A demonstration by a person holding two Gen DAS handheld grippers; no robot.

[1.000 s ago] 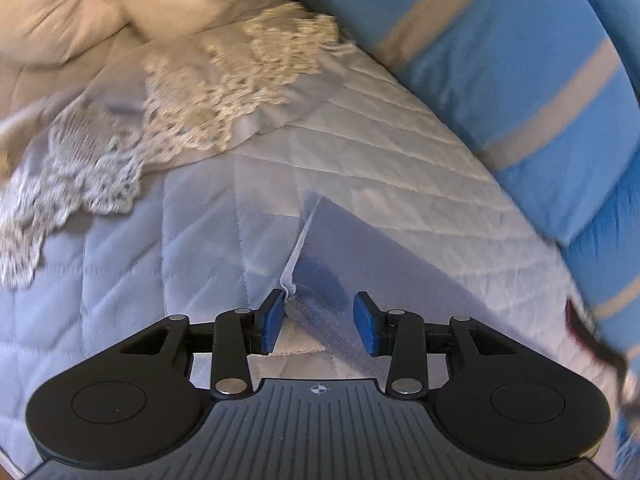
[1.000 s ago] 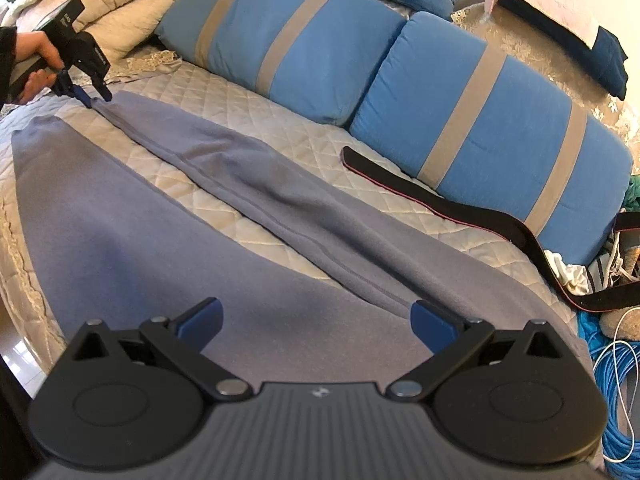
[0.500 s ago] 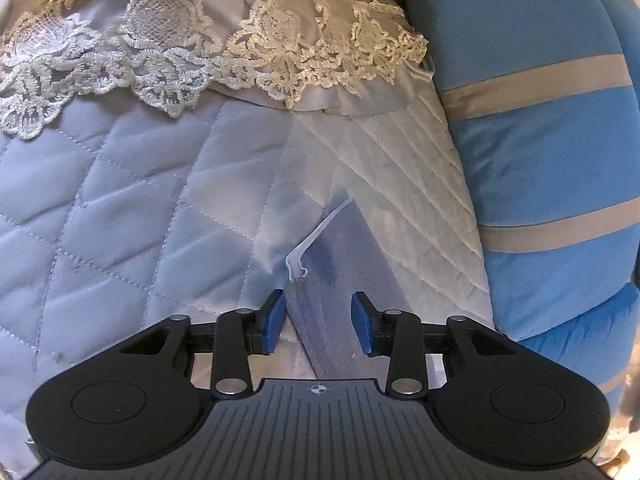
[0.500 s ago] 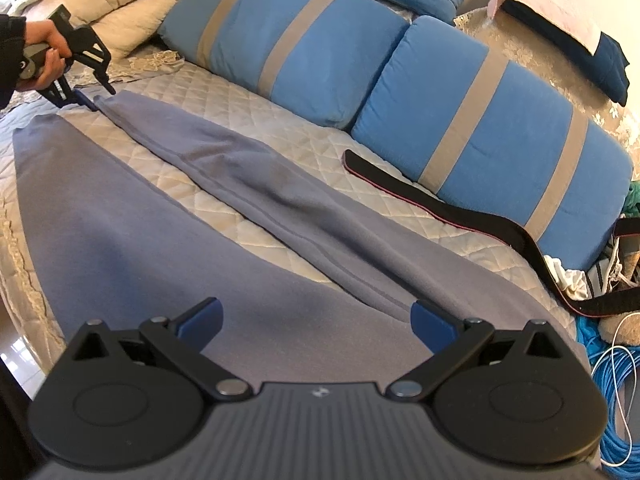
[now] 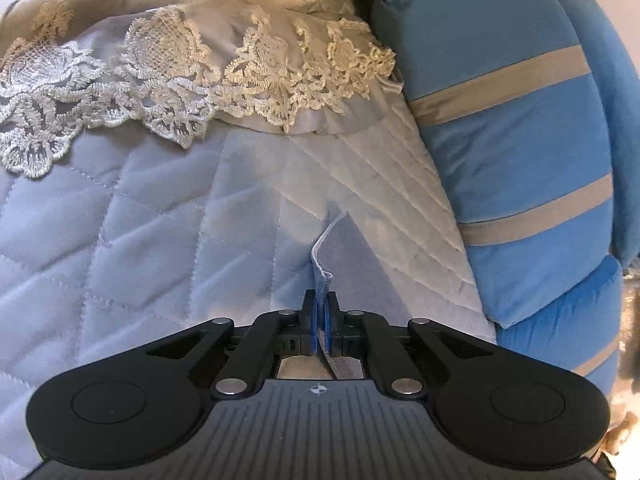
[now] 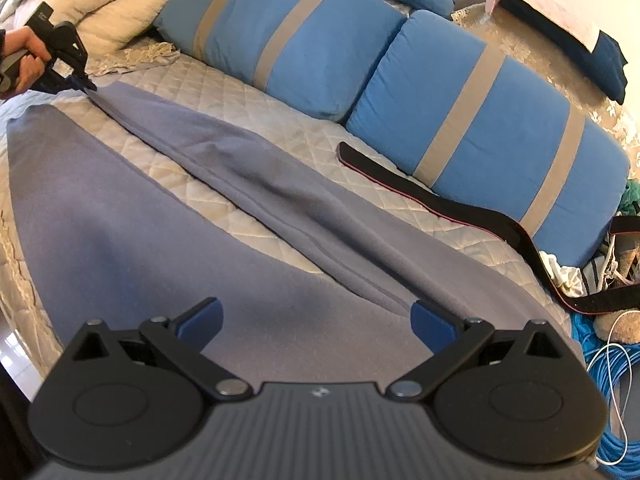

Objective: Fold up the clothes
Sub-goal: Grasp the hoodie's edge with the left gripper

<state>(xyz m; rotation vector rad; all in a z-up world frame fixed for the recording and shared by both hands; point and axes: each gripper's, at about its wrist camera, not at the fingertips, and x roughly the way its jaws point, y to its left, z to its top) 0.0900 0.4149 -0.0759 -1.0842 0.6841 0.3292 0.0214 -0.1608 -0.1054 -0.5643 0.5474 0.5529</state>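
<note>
- Since a second ago, my left gripper (image 5: pixel 320 320) has drawn its jaws together; the blue pads, then spread either side of the hem, now pinch the corner of the grey-blue garment (image 5: pixel 352 264) at lower centre of the left view.
- Lace trim (image 5: pixel 192 80) sits higher and squarer in the frame than before.
- My right gripper (image 6: pixel 316 316) is unchanged: jaws spread wide, nothing between them, over the garment across the quilted bedspread (image 6: pixel 224 88).

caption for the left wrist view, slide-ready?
Left gripper shut on a corner of the grey-blue fleece garment, on the pale quilted bedspread.
</note>
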